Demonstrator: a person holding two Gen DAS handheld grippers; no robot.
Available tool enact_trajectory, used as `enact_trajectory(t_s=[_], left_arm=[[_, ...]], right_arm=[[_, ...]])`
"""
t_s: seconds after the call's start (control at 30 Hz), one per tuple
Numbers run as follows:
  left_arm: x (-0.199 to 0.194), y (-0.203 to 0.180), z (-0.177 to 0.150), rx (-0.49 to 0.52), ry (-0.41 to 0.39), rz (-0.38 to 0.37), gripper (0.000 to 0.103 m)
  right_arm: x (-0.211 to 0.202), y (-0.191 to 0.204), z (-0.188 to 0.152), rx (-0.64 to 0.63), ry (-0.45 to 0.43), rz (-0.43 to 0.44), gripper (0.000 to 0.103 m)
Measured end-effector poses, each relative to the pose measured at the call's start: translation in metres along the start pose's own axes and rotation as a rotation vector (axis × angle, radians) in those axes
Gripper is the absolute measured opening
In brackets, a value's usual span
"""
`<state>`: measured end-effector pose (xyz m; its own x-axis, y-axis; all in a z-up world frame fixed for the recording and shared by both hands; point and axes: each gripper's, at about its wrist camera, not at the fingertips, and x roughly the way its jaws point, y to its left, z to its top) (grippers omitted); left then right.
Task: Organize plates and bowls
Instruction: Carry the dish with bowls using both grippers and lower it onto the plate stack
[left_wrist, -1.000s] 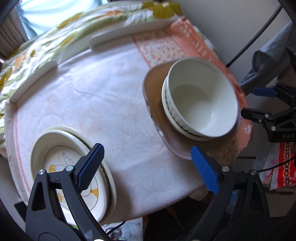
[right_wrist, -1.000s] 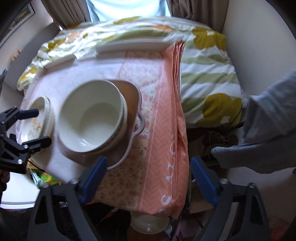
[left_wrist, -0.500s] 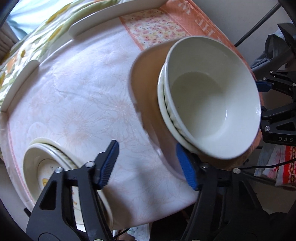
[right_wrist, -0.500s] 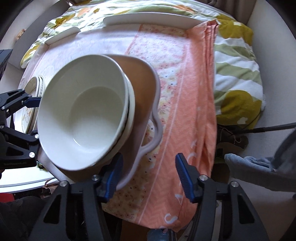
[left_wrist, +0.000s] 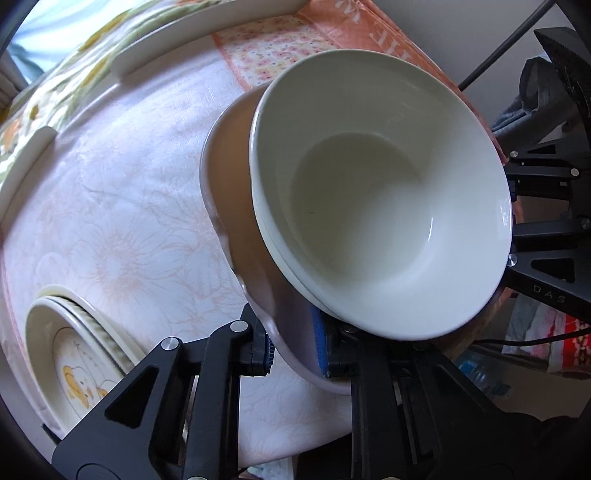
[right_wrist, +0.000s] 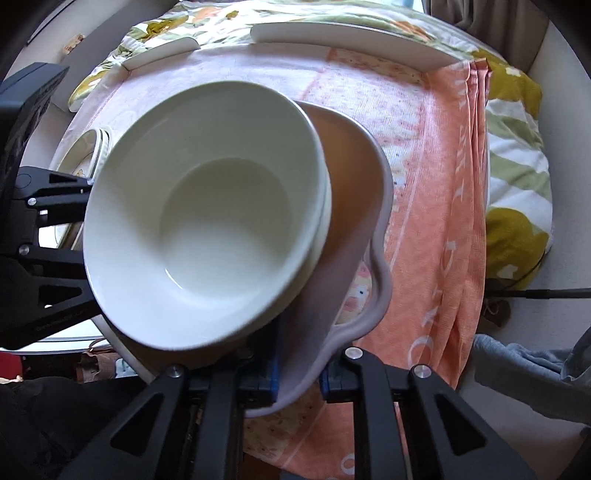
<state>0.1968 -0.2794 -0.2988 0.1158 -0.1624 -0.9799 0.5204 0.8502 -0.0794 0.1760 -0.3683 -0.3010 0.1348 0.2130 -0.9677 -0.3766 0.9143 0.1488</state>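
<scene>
A: Bowls (left_wrist: 384, 192) – white, nested, sitting on the brown plate (left_wrist: 236, 206), just past both sets of jaws.

B: Jaws clamped? Left gripper (left_wrist: 291, 350) pinches the plate's rim, blue pads either side.

A: Yep, right gripper (right_wrist: 299, 369) bites the wavy rim too – opposite side. Off left of the left jaws, cartoon plates (left_wrist: 74, 354) sit stacked on the table (left_wrist: 122, 206).

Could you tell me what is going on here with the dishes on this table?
A person with two handheld grippers is clamping a brown tray-like plate by its rim, the left gripper and right gripper on opposite sides. Stacked white bowls sit on it. A separate stack of patterned plates waits on the pink tablecloth.
</scene>
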Motion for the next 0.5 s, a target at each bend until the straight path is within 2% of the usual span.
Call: enact_trajectory(t_s=[0.2, 0.5], left_arm=[[-0.011, -0.003, -0.005, 0.009, -0.051, 0.021, 0.014], [-0.019, -0.005, 0.0, -0.005, -0.109, 0.034, 0.014]], right_arm=[[-0.006, 0.0, -0.003, 0.005, -0.027, 0.017, 0.014], [-0.021, 0.001, -0.003, -0.018, -0.097, -0.02, 0.014]])
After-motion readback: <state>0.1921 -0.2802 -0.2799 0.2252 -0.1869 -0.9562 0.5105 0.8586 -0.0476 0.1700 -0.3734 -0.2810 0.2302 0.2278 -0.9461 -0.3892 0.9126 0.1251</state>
